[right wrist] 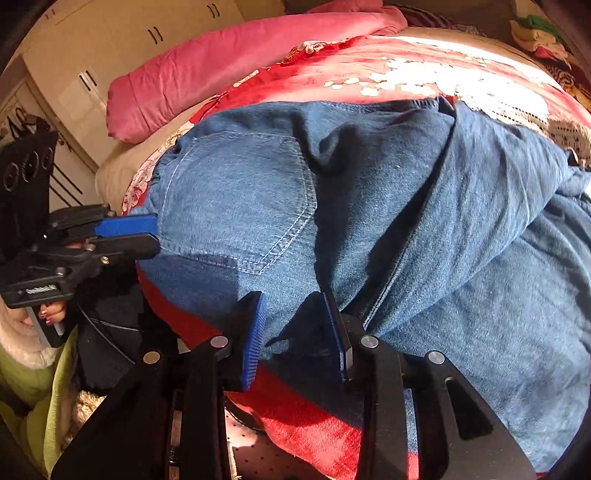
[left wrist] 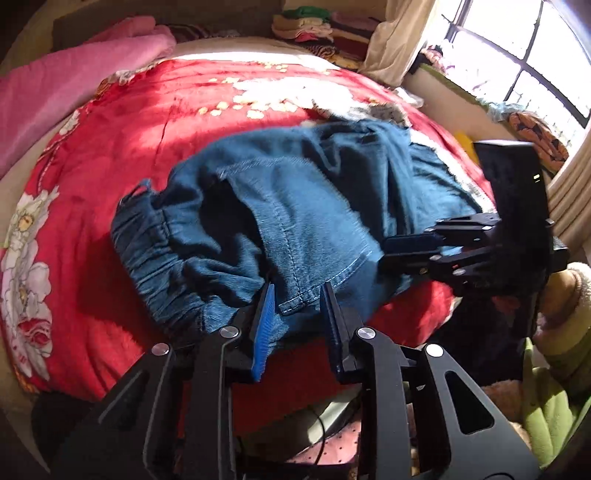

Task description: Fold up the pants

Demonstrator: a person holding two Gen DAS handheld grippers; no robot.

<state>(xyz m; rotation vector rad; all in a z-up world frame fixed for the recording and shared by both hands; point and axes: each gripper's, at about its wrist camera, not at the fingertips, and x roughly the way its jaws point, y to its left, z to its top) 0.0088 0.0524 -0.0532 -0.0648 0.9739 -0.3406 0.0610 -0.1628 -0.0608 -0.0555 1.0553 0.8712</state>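
Observation:
Blue denim pants (left wrist: 295, 206) lie bunched on a red floral bedspread (left wrist: 129, 147), elastic waistband to the left, back pocket up. My left gripper (left wrist: 297, 295) is open, its blue-padded fingers astride the near edge of the denim by the pocket corner. In the right wrist view the pants (right wrist: 406, 206) fill the frame, legs piled to the right. My right gripper (right wrist: 295, 306) is open with denim between its fingers at the near edge. The right gripper also shows in the left wrist view (left wrist: 391, 251), and the left gripper in the right wrist view (right wrist: 147, 236), each at the pants' edge.
A pink quilt (left wrist: 66, 81) lies at the far left of the bed. Folded clothes (left wrist: 314, 22) are stacked at the headboard. A window (left wrist: 517, 48) and sill are at the right. White cupboards (right wrist: 74, 74) stand beyond the bed. Green fabric (left wrist: 546, 398) is near the bed's front edge.

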